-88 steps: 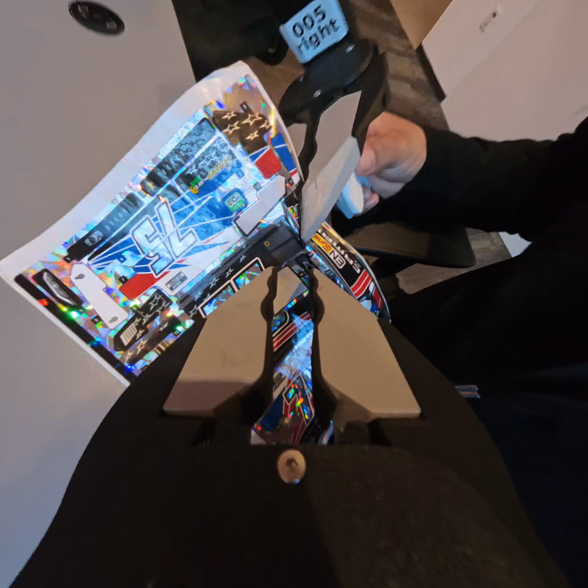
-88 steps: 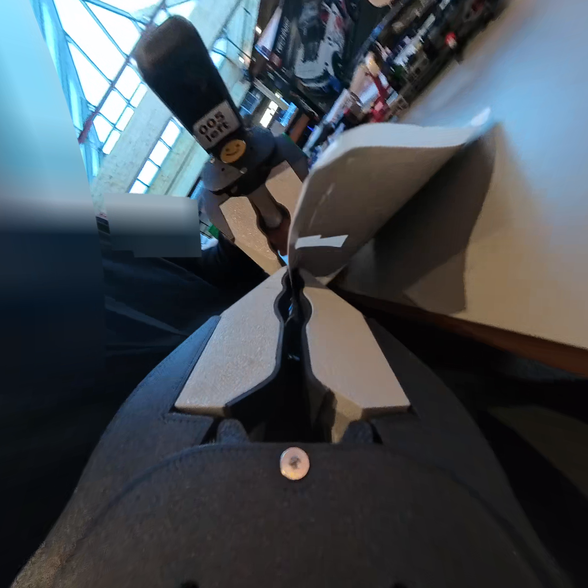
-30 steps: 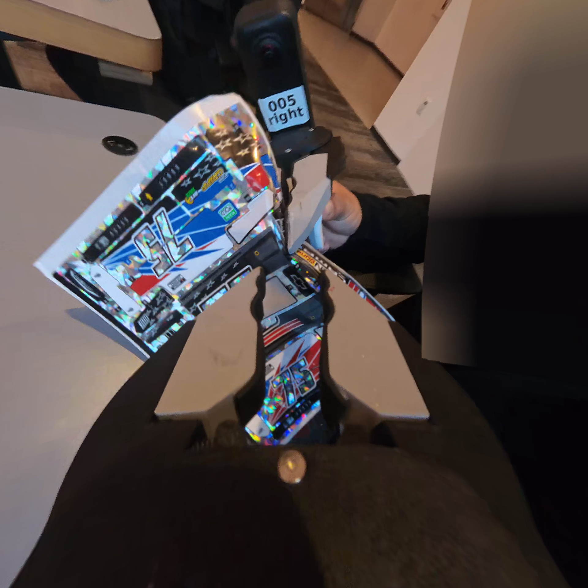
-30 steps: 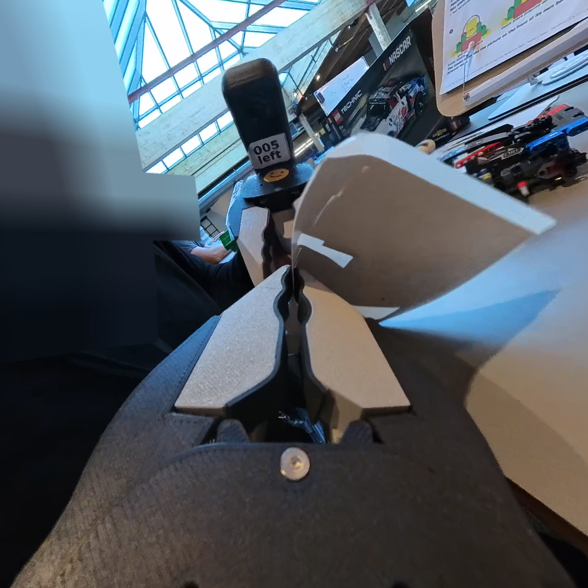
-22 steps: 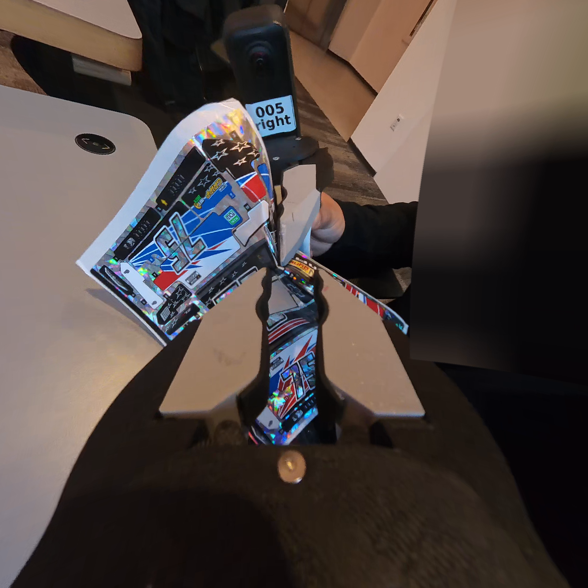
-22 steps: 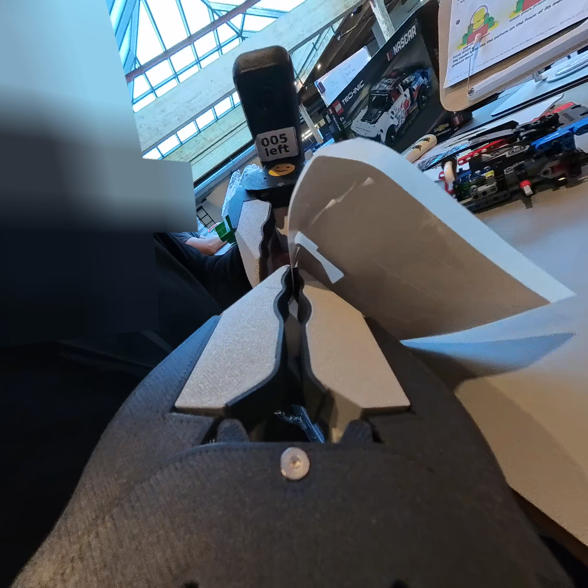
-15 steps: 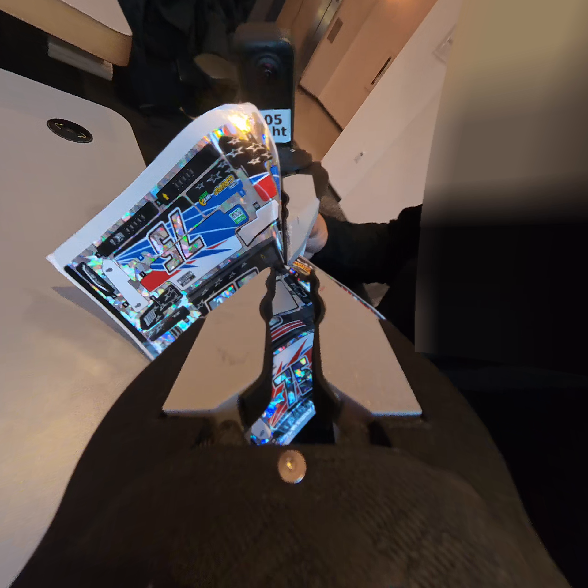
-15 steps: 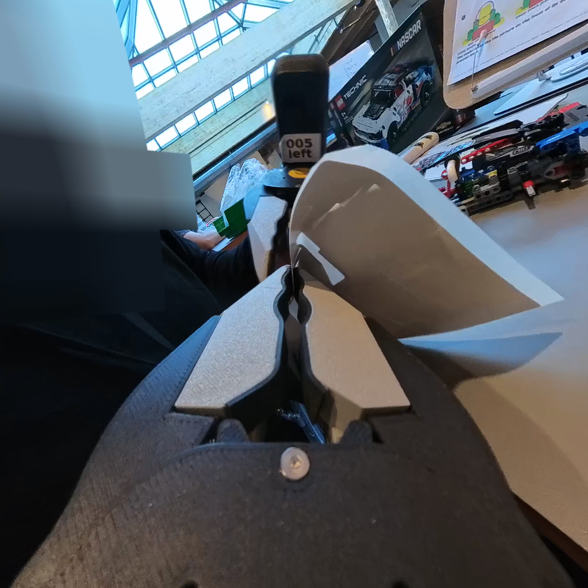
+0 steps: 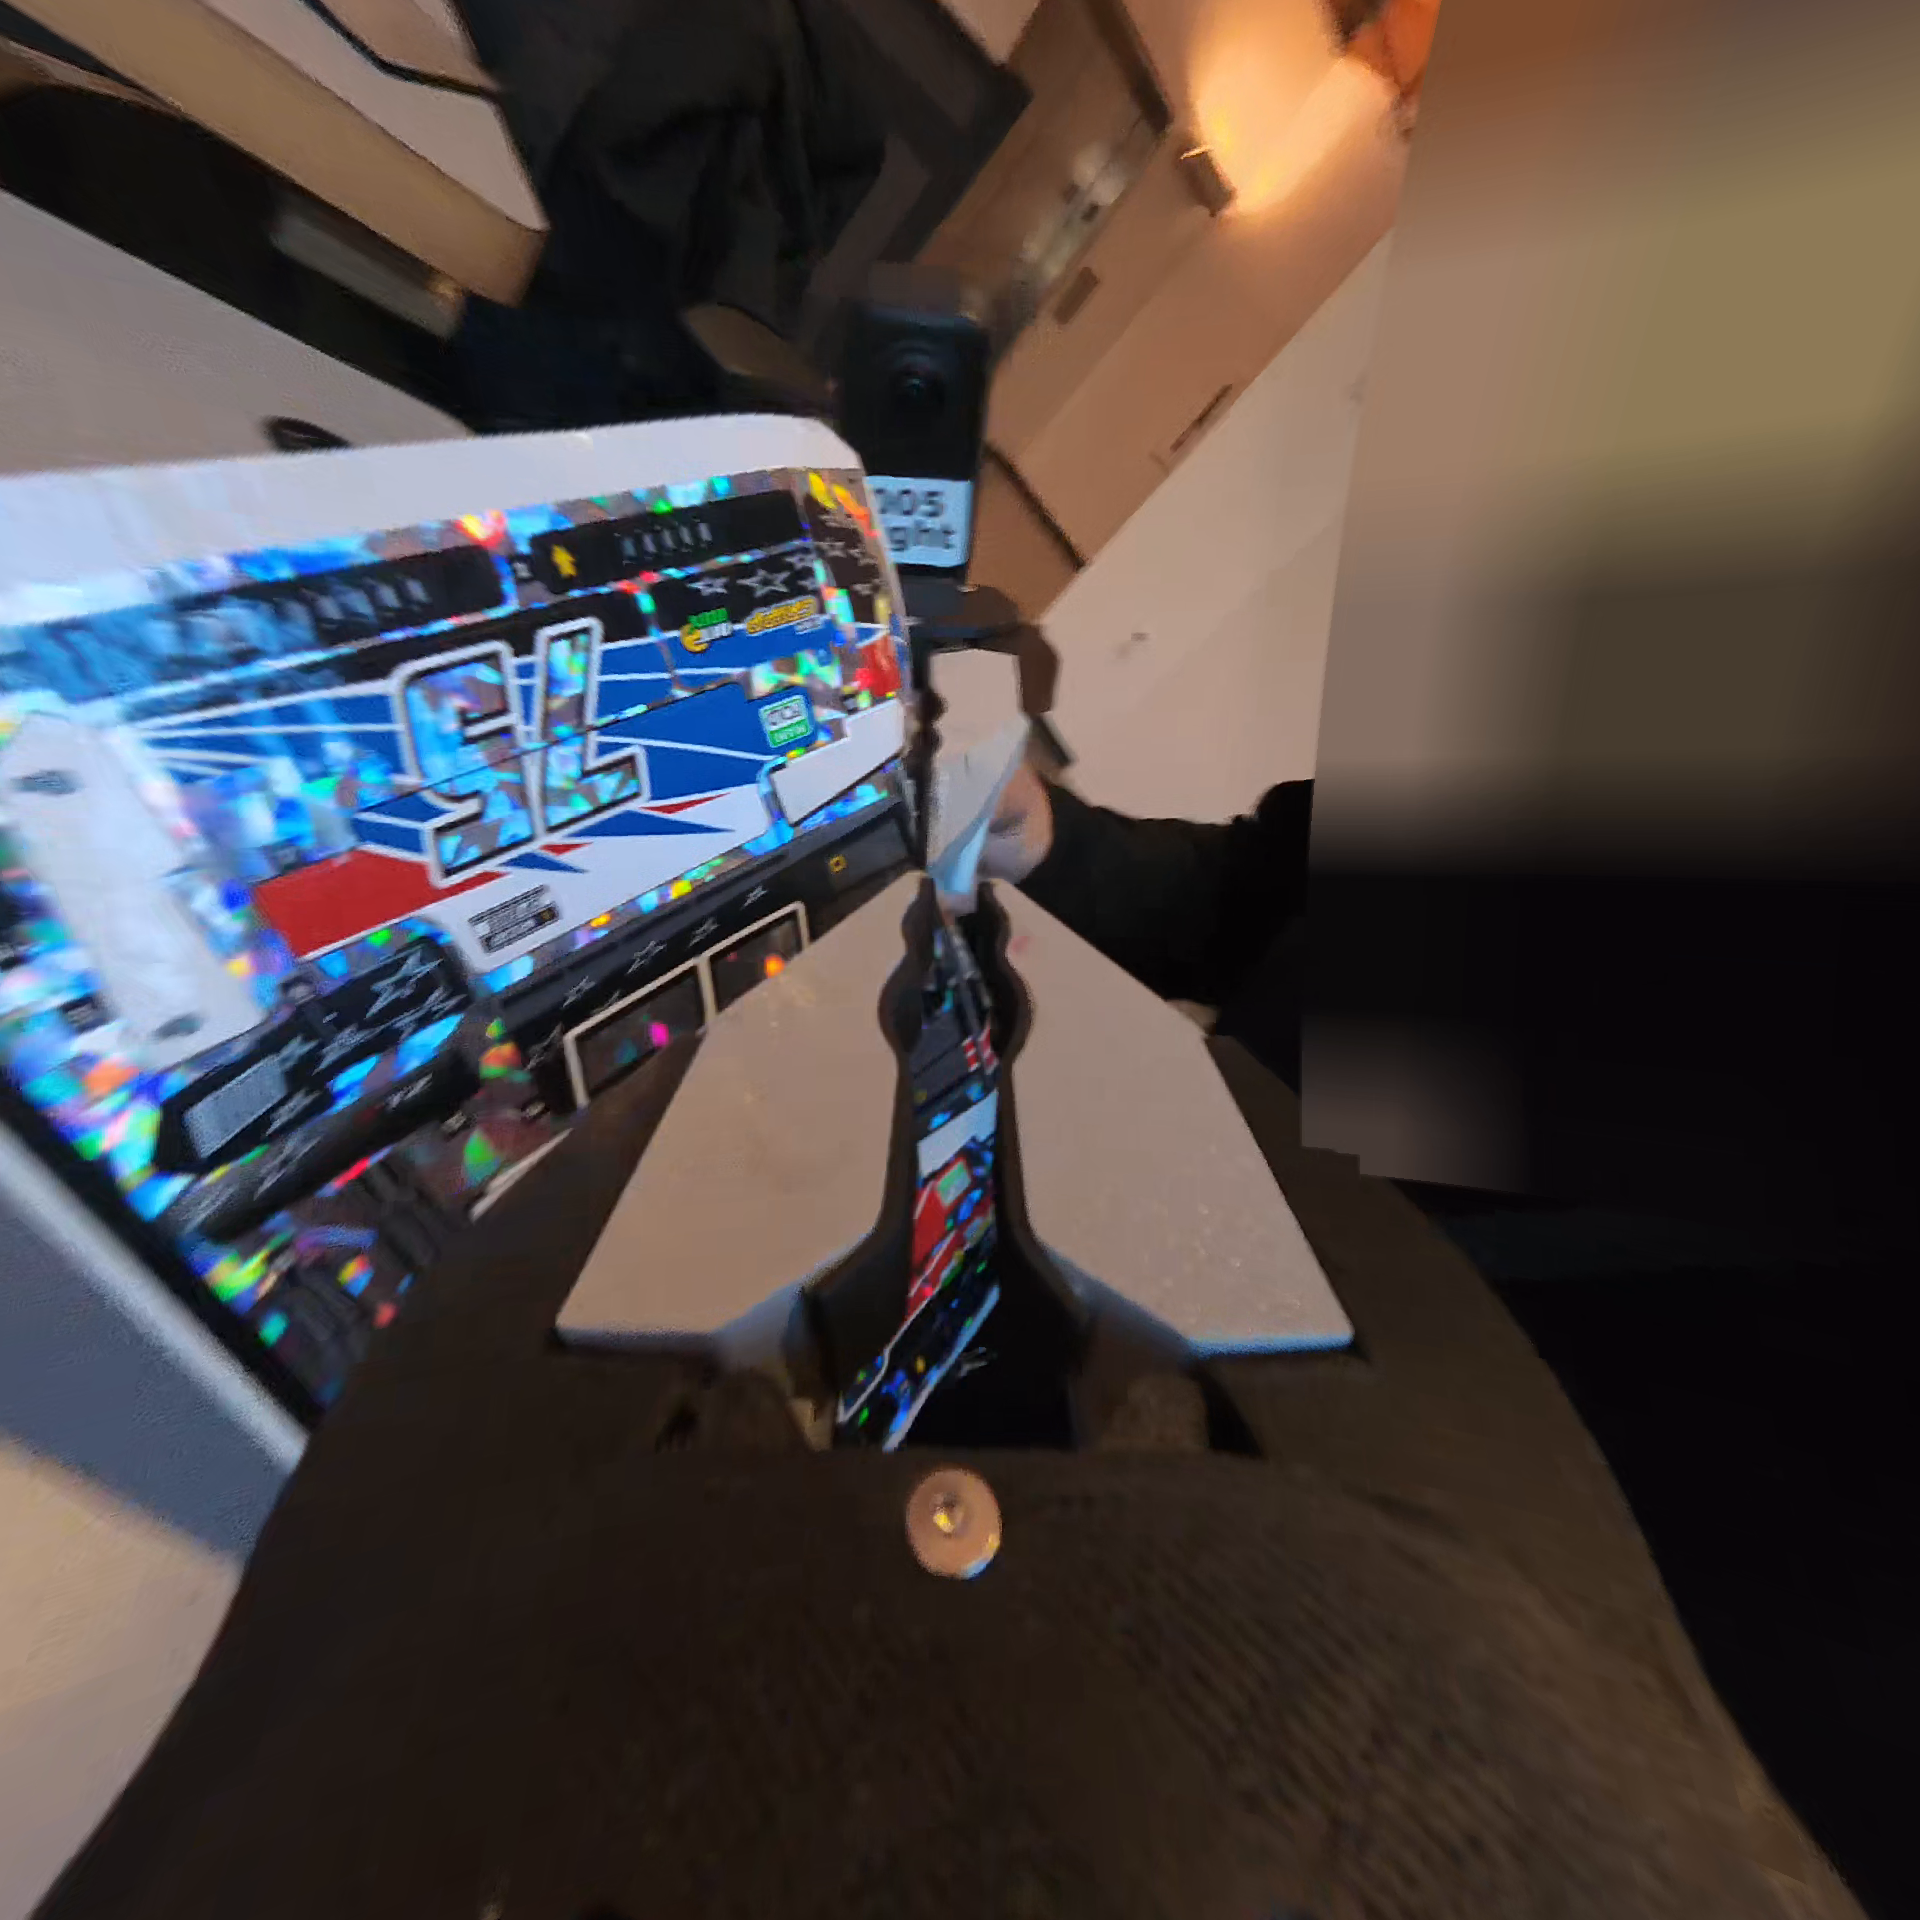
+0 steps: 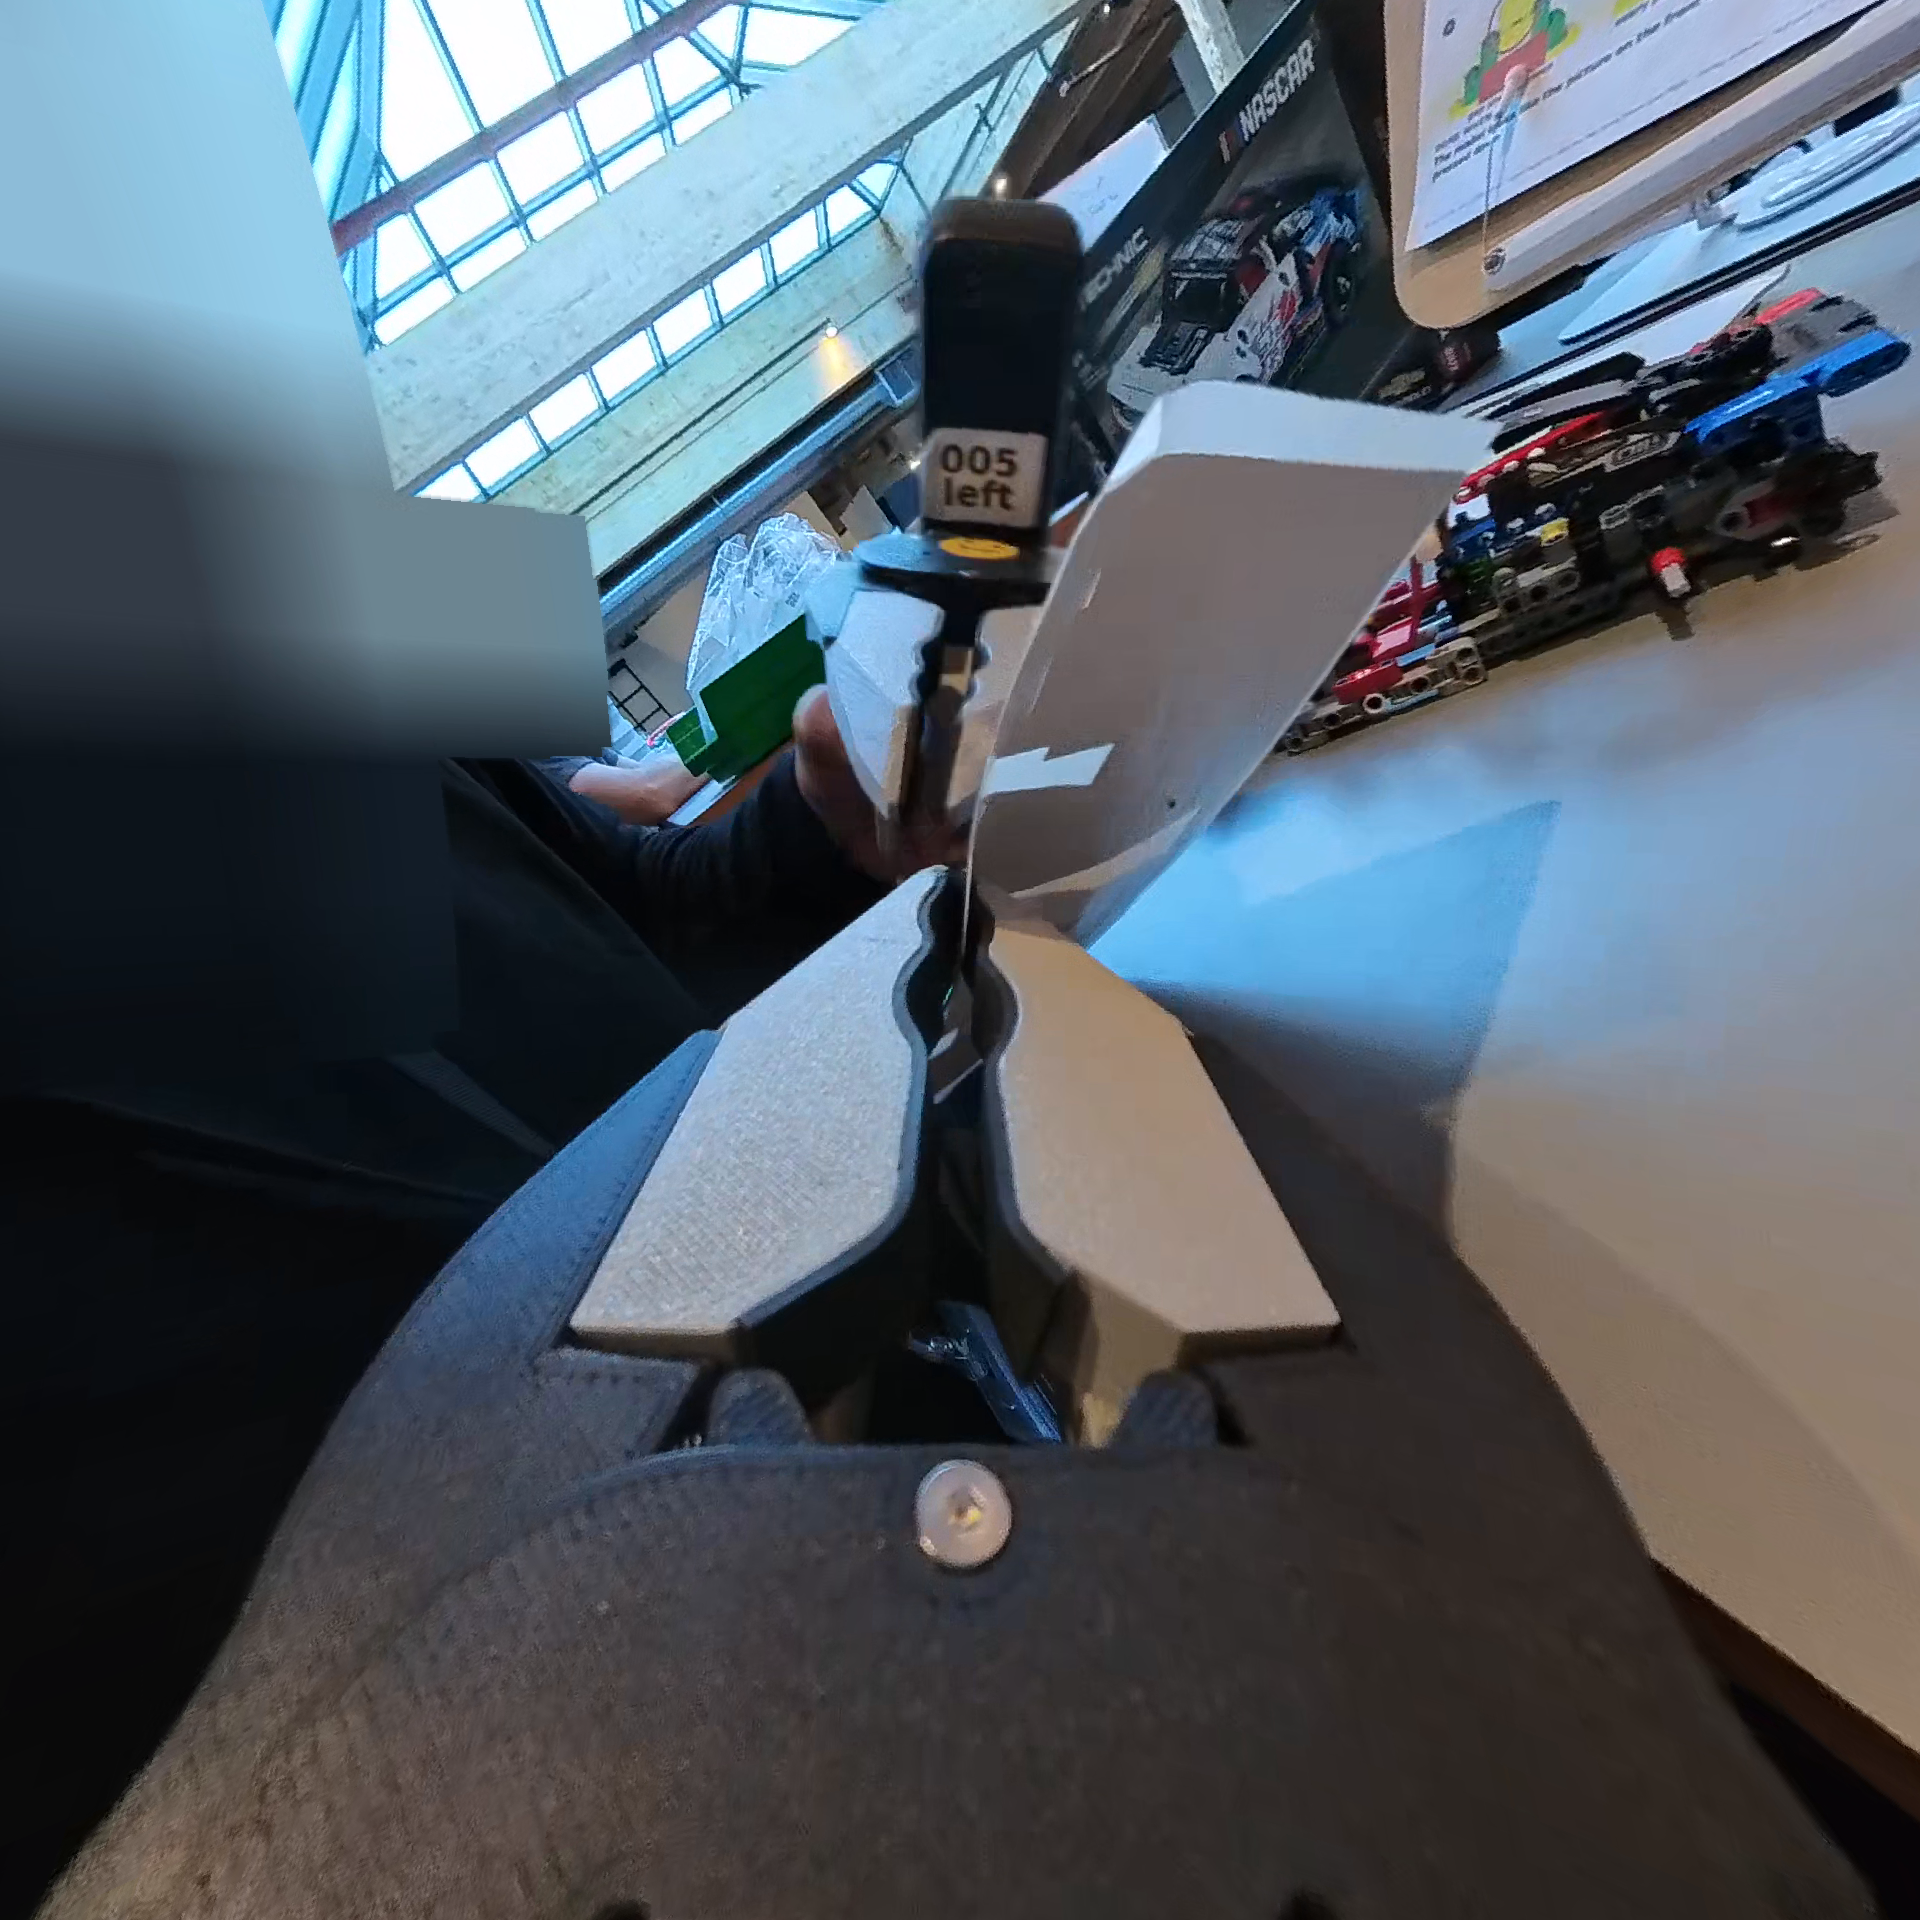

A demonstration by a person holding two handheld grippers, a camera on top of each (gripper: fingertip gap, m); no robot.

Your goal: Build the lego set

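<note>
Left wrist view: left gripper clamps glittery blue-red holographic sticker sheet, printed face shown | right wrist view: right gripper pinches its plain white back; half-built dark lego car on pale grey table; skylight overhead

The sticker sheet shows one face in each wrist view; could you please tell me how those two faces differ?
In the left wrist view the sticker sheet shows glittering blue, red and black decals; in the right wrist view the sticker sheet shows plain white backing. The printed face fills the left of its picture; the white face rises, bent, before the lego car. Both grippers pinch one sheet.
</note>
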